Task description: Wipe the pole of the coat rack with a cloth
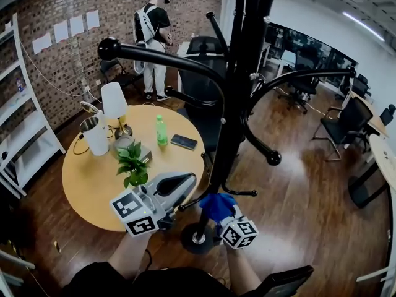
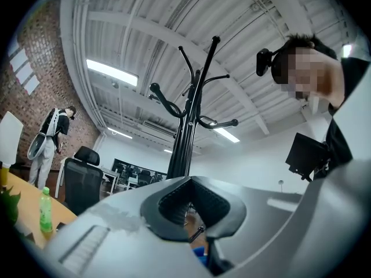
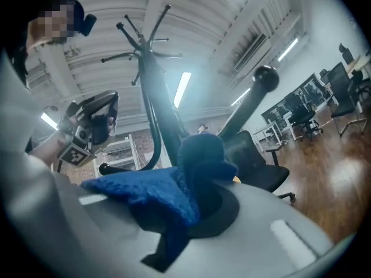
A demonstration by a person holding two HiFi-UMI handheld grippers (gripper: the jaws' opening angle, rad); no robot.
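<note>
Your right claw point(image 3: 203, 208) is pinching the blue cloth point(image 1: 216, 205): a wad bunches up out of the pads and a flap hangs over one jaw. Your left claw point(image 2: 194, 213) looks pressed together with nothing in it (floor shows through the hollow between the pads).

The only print up close is the black-and-white square markers on the two cubes point(image 1: 134, 213) point(image 1: 239, 233). They carry no letters.

The cloth sits low, just above the round base point(image 1: 193, 239) and right at the foot of the coat rack pole point(image 1: 238, 98). I can't tell whether it touches. The left claw's tip is just beside the pole on the worktop side, a bit higher.

The pole is black and upright, its long axis vertical from the floor up past your head. Its curved arms with ball ends point outward.

On the round wooden worktop point(image 1: 86, 190) to your left are a potted plant point(image 1: 132, 166), a green bottle point(image 1: 161, 130), a phone point(image 1: 184, 142), a white jug point(image 1: 96, 136) and a lamp point(image 1: 114, 101).

Further off, a person point(image 1: 153, 39) stands by the brick wall. The sheets point(image 1: 60, 31) pinned there are too small to read.
</note>
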